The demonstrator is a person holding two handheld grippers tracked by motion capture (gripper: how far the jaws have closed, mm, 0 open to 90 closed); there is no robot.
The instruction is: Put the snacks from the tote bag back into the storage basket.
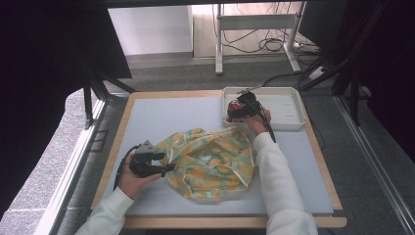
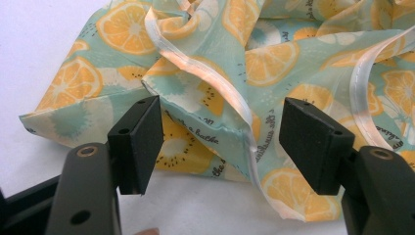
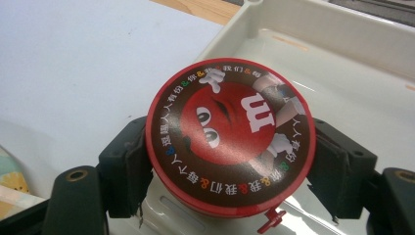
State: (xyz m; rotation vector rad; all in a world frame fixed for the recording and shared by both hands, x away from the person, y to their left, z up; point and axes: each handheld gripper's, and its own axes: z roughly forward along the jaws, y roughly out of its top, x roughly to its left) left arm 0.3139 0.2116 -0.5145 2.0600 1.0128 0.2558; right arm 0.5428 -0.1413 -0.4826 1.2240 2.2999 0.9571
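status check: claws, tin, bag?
Right claw shut on red tin over white tray. Left claw open at fruit-print bag. Nothing blocking.

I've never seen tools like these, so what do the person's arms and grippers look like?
Both arms wear white long sleeves. Each hand holds a black gripper with two blocky flat-faced jaws. The left gripper carries a grey three-cornered plate on top. The right gripper trails a black cable.
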